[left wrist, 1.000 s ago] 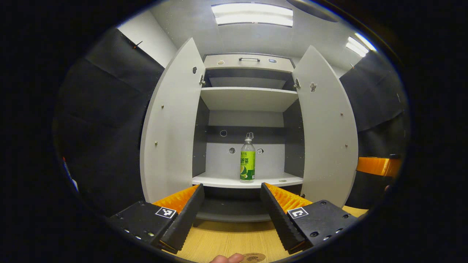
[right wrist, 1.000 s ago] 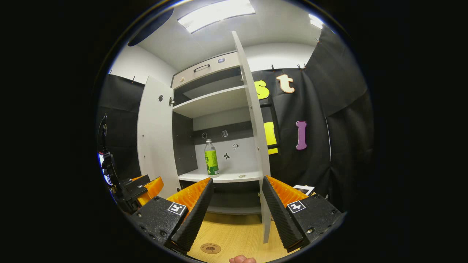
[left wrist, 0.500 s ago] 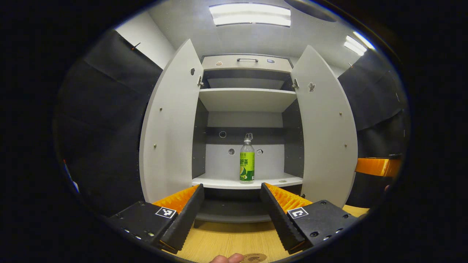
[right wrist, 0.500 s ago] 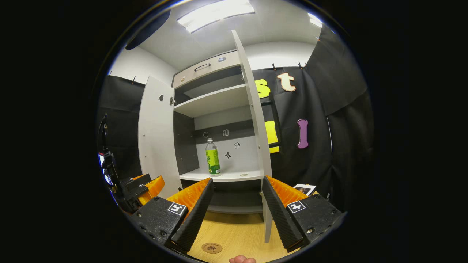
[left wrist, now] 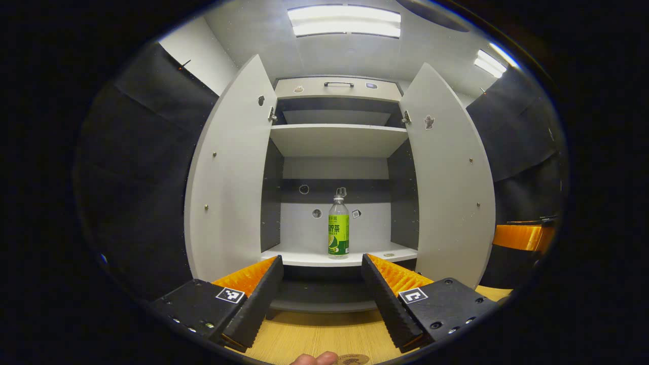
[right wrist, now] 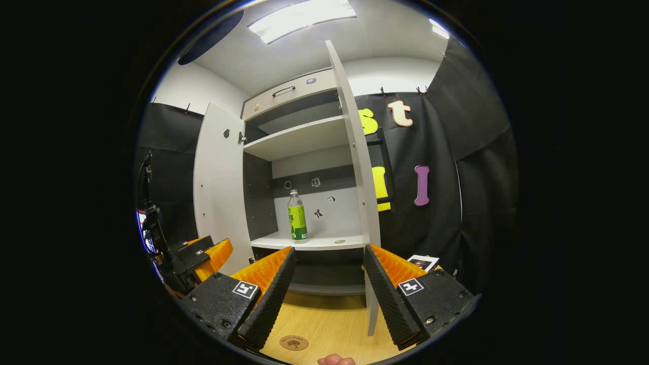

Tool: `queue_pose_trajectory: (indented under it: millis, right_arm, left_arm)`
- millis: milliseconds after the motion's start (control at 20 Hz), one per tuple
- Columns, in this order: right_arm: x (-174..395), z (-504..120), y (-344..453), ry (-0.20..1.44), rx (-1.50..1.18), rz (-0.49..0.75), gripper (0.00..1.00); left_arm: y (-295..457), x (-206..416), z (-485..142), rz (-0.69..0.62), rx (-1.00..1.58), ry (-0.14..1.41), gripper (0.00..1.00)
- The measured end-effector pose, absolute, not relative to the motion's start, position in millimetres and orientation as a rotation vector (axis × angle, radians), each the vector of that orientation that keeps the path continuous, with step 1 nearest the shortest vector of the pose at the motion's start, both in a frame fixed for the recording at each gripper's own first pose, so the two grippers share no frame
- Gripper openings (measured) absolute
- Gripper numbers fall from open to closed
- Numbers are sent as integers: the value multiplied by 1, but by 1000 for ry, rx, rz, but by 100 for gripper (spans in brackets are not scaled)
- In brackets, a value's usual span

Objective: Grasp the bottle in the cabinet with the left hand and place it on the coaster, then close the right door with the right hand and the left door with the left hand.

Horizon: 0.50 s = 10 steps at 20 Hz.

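A clear bottle with a green label [left wrist: 338, 229] stands upright on the lower shelf of the white cabinet [left wrist: 337, 139], also as the bottle [right wrist: 297, 217] in the right gripper view. Both doors stand wide: the left door [left wrist: 230, 172] and the right door [left wrist: 454, 177], whose edge [right wrist: 361, 167] faces the right gripper view. My left gripper [left wrist: 320, 294] is open, well short of the shelf, pointed at the bottle. My right gripper [right wrist: 324, 291] is open too, low over the table. A round wooden coaster [right wrist: 293, 343] lies on the table below it, and its rim [left wrist: 352, 359] peeks in at the bottom.
The wooden table [right wrist: 329, 324] runs under the cabinet. The other gripper [right wrist: 203, 256] shows at the left of the right gripper view. A card or photo [right wrist: 422, 262] lies at the right on the table. A fingertip [left wrist: 314, 359] shows at the bottom edge.
Both views have shifted slightly: the left gripper has crept closer to the cabinet, so the bottle sits a little lower and more centred. Both grippers stay open.
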State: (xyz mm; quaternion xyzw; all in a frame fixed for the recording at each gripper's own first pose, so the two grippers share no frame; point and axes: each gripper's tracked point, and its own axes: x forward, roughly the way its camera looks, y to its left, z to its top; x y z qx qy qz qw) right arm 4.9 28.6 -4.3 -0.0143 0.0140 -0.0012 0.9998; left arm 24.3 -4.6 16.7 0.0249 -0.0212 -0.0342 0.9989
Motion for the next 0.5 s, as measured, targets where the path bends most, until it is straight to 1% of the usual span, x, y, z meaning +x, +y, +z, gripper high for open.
queue_pose_trajectory:
  millis: [100,300,350,400,500]
  right_arm:
    - [5,-5,30,29,-26,-4,82]
    - [2,-5,29,24,-18,-17,82]
    - [1,-5,29,24,-17,-22,82]
    - [0,-5,27,24,-18,-28,83]
    - [-1,-2,22,18,-27,-48,82]
  left_arm:
    - [-12,38,13,-88,40,-13,94]
    - [-34,74,19,-155,12,-23,94]
    - [-38,85,22,-165,8,-29,99]
    - [-40,96,25,-171,-1,-34,95]
    - [-46,118,31,-193,-23,-36,94]
